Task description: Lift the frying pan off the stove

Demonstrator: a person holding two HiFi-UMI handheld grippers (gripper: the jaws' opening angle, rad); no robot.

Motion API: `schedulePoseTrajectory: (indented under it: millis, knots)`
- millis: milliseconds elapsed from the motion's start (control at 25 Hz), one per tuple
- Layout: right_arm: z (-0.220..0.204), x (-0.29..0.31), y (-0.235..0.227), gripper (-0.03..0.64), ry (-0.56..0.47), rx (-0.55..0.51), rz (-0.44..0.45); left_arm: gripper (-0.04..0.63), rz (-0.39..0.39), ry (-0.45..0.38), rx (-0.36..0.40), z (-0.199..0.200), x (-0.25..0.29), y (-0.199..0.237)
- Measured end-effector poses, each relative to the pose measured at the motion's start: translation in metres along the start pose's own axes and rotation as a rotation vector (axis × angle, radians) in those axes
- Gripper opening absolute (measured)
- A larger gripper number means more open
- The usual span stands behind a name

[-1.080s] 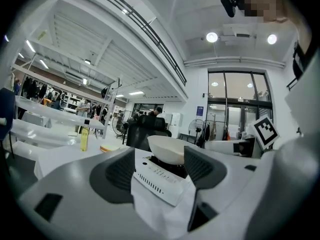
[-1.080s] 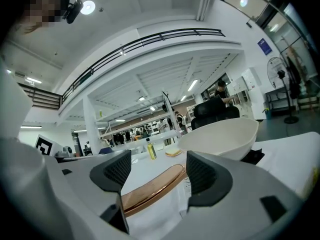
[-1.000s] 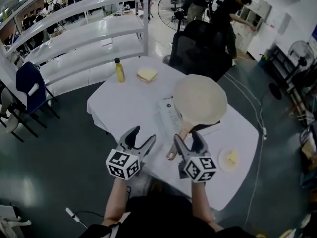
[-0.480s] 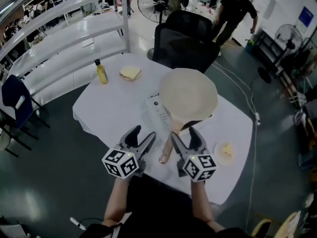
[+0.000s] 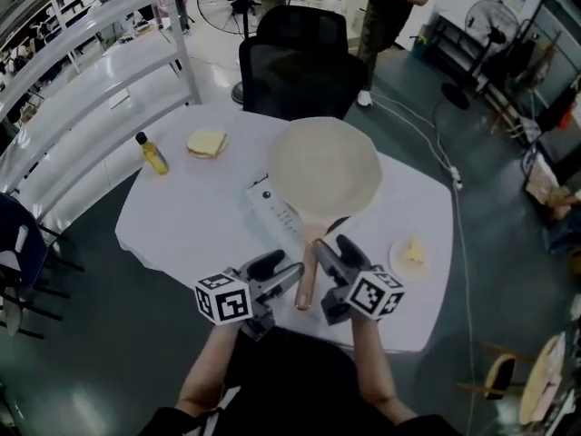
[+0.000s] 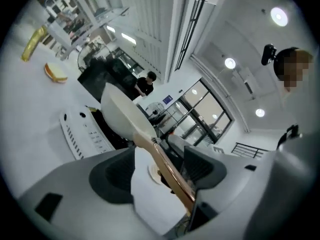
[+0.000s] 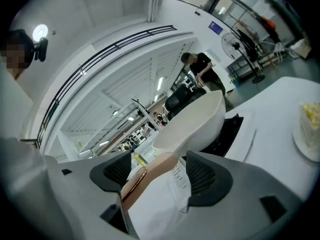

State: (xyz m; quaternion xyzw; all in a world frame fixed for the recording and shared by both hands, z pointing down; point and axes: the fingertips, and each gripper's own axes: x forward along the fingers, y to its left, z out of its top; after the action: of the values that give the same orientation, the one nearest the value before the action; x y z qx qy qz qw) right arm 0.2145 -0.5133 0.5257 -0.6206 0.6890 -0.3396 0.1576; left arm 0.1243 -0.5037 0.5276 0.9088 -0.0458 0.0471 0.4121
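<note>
Since a second ago the left claw (image 5: 280, 269) turned inward. Both it and the right claw (image 5: 334, 251) now stand released around the handle (image 5: 307, 275) of the frying pan (image 5: 324, 173), which rests on the stove (image 5: 277, 214). Clenching seems next.

I work in a big open lab or workshop hall, not a home kitchen. My white-draped surface (image 5: 186, 221) stands alone on a dark, glossy floor (image 5: 100, 352). Long white shelving racks (image 5: 91, 80) run beside it. A black office chair (image 5: 295, 57) stands at its far edge, a pedestal fan (image 5: 495, 21) is further back, and a cable (image 5: 427, 141) trails over the floor. Round ceiling lights (image 6: 279, 16) and glass partitions (image 6: 202, 104) show beyond.
</note>
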Motion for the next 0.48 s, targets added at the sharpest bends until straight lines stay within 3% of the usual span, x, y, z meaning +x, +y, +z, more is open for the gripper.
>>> schedulePoseTrajectory:
  millis: [280,400,480]
  knots:
    - [-0.008,0.022,-0.018,0.321,0.065,0.242,0.077,0.291,-0.200,0.131,-0.251,-0.023,0.010,-0.008]
    - [-0.015,0.032,-0.026,0.321,0.109,0.414,0.094,0.291,-0.252,0.189,-0.291,-0.028,0.017,-0.013]
    - [-0.013,0.040,-0.021,0.321,0.127,0.459,0.158,0.291,-0.282,0.227,-0.293,-0.034,0.023,-0.018]
